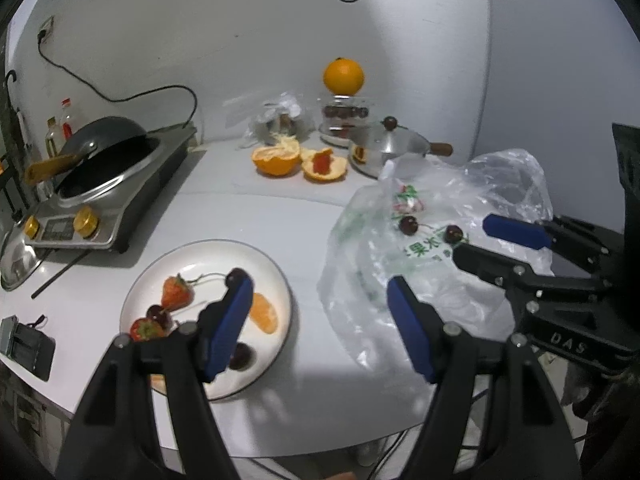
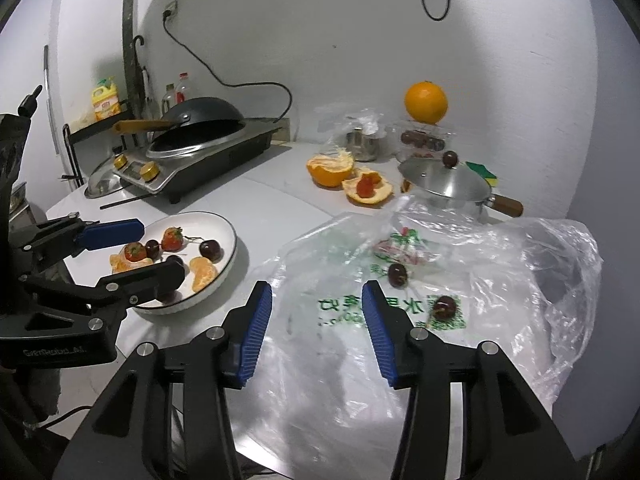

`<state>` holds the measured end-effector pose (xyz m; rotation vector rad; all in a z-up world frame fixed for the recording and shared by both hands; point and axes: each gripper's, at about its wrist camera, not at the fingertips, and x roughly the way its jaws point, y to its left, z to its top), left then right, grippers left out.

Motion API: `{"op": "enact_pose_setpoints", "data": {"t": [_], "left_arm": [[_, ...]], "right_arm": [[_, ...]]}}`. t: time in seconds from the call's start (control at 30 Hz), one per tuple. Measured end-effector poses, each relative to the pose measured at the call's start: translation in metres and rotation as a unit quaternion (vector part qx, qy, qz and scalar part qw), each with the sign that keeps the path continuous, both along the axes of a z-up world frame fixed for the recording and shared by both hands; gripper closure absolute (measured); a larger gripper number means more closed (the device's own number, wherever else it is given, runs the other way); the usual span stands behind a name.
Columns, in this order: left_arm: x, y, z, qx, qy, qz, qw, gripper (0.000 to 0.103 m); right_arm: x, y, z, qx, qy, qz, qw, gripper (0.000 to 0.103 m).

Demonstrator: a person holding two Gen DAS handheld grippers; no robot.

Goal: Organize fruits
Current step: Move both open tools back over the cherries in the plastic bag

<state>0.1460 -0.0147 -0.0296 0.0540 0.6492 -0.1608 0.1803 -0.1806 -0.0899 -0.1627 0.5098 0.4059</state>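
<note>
Plate: a white plate (image 2: 224,264) is seen near the front-left edge of the table, already holding strawberries (image 2: 172,239), several cherries (image 2: 211,249) and orange segments (image 2: 203,274).
Bag: a clear plastic bag (image 2: 520,280) is spread flat over the front-right part of the table, with green print showing through.
Loose fruit: two cherries are left on the bag, a nearer-left cherry (image 2: 397,274) and a right cherry (image 2: 446,305), just apart from each other, stems attached.
Left gripper: the left gripper (image 1: 320,300) is held wide apart and empty, one finger over the plate and the other over the bag's left edge.
Right gripper: the right gripper (image 2: 316,312) is also spread wide and holds nothing, poised over the bag.
Key relation: the cherries lie ahead and slightly right of the right gripper's opening; the nearer-left cherry sits just past its right fingertip (image 2: 370,296). The right gripper is judged much the nearer of the two.
Axis: the fruit is round, so no long axis matters; the stems are best avoided.
Step judged: a cherry is likely to be picked next and carried left to the plate.
Background: a peeled orange (image 2: 330,170) and a steel pot (image 2: 448,188) stand toward the back edge.
</note>
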Motion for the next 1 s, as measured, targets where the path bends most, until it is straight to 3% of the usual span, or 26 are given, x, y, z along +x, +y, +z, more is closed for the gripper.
{"op": "enact_pose_setpoints", "data": {"t": [1.0], "left_arm": [[0.036,-0.078,-0.011,0.013,0.021,-0.048,0.9986,0.032]], "right_arm": [[0.025,-0.086,-0.014,0.018,0.020,-0.051,0.998,0.054]]}}
